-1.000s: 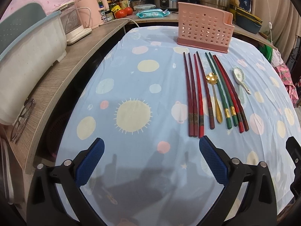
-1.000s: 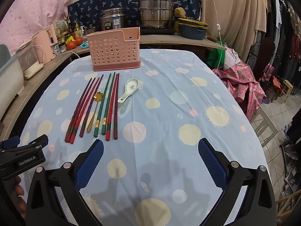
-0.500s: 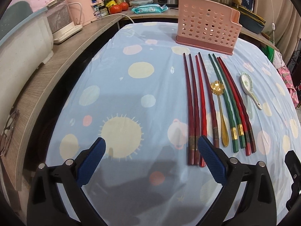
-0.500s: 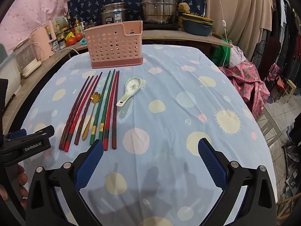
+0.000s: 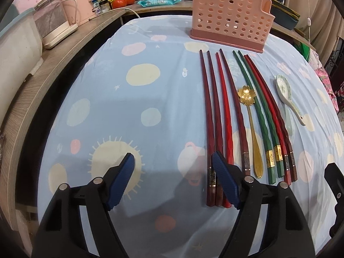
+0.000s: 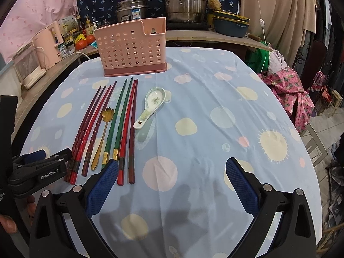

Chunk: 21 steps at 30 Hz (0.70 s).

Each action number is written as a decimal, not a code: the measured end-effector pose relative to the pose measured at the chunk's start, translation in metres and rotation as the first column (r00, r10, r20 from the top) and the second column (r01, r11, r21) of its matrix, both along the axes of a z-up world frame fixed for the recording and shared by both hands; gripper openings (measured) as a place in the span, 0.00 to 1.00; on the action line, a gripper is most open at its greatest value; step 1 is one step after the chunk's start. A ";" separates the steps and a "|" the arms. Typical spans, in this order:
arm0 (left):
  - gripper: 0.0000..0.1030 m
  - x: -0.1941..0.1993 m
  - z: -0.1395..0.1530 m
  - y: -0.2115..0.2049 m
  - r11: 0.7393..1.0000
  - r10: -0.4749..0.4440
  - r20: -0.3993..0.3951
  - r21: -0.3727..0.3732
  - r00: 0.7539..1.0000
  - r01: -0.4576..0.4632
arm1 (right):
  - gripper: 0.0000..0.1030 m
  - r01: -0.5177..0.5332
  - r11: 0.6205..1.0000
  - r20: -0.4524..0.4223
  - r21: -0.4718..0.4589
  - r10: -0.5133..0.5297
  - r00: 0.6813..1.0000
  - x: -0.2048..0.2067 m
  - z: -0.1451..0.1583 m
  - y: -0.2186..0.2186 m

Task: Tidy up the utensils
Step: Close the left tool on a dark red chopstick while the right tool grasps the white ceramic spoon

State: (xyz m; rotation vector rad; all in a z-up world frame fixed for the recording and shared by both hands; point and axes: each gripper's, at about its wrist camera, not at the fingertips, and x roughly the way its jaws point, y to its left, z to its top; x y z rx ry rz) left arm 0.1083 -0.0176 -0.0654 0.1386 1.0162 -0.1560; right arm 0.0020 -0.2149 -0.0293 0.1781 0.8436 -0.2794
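1. The left gripper [image 5: 172, 180] is seen low over the near end of the row of utensils, its jaws closing with only tablecloth between them; the butt ends of the dark red chopsticks [image 5: 211, 129] lie just left of its right pad, which overlaps them in the view, and nothing is pinched yet.
2. The step in hand is judged to be a first pick from the left of the row. The jaws should be shifted right until 1 pair's butt ends sit between the pads, so that the bright red chopstick [image 5: 224, 118] touching that pair is not dragged along.
3. The right gripper [image 6: 172, 185] is held with jaws wide apart and empty over bare cloth, just right of the red chopsticks [image 6: 126, 129].
4. Further along the row lie the gold flower spoon [image 5: 252, 129], the green chopsticks [image 5: 261, 116] and, at the right, the ceramic soup spoon [image 5: 287, 94].
5. At the far end stands the pink perforated holder [image 5: 230, 15], judged the destination; the path to it is unobstructed.
6. Beyond the table [image 6: 215, 99], a kettle [image 5: 78, 0], tomatoes [image 5: 122, 1] and steel pots [image 6: 185, 2] stand on a shelf, well clear.
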 end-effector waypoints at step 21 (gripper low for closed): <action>0.51 -0.005 -0.005 0.004 1.000 -0.014 -0.024 -0.015 1.000 0.014 | 0.93 -0.002 1.000 0.002 0.010 0.002 1.000 0.001 -0.003 -0.001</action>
